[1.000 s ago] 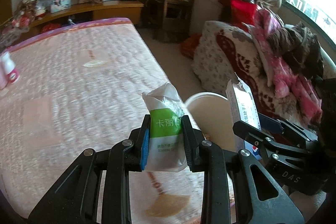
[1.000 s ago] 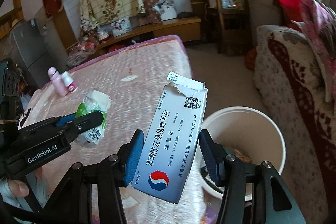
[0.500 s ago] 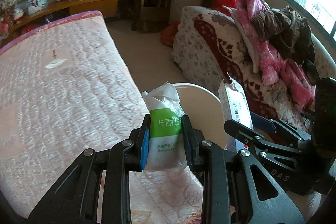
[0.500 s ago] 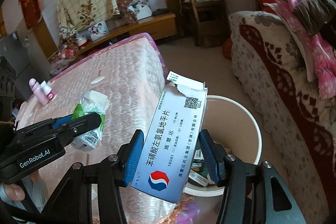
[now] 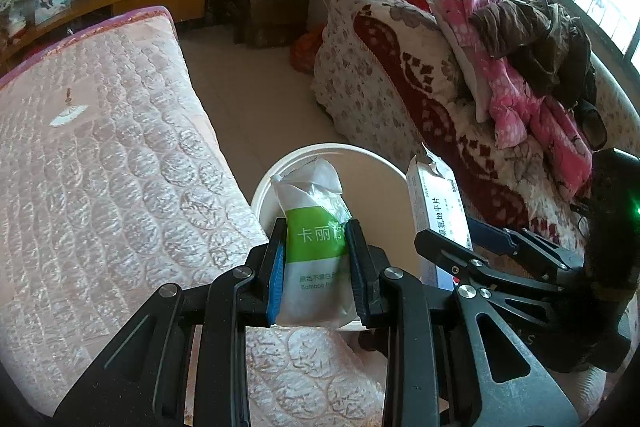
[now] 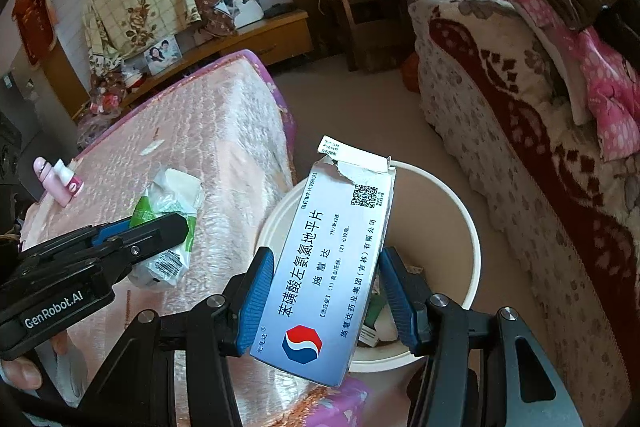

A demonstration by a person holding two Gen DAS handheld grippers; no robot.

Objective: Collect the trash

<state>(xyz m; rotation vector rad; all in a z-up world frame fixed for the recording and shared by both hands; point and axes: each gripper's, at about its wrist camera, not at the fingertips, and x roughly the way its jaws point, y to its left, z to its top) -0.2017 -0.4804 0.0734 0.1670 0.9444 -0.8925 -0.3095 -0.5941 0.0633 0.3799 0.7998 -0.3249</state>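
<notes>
**Both grippers loaded, the bin just ahead**

The left gripper (image 5: pixel 316 267) is clamped on a green-and-white tissue packet (image 5: pixel 314 247), its blue pads pressing the packet's sides low down while the crumpled top stands free above them. The right gripper (image 6: pixel 326 301) is closed on a torn medicine carton (image 6: pixel 332 255), gripped across its lower half, the ripped flap leaning toward 1 o'clock.

In the left wrist view the white bin (image 5: pixel 264 187) sits behind the packet, its rim running from 10 to 2 o'clock around it, with the carton at 3 o'clock. In the right wrist view the bin's open mouth lies behind the carton, reaching out toward 3 o'clock, trash already inside; the packet is at 9 o'clock over the pink quilted mattress (image 6: pixel 208 131).

The risk, as I judge it: the packet may not be fully over the bin, so letting go now could drop it on the mattress edge or the floor. The soft packet may also cling to one pad. The two grippers are close together and could knock each other over the narrow opening.
</notes>
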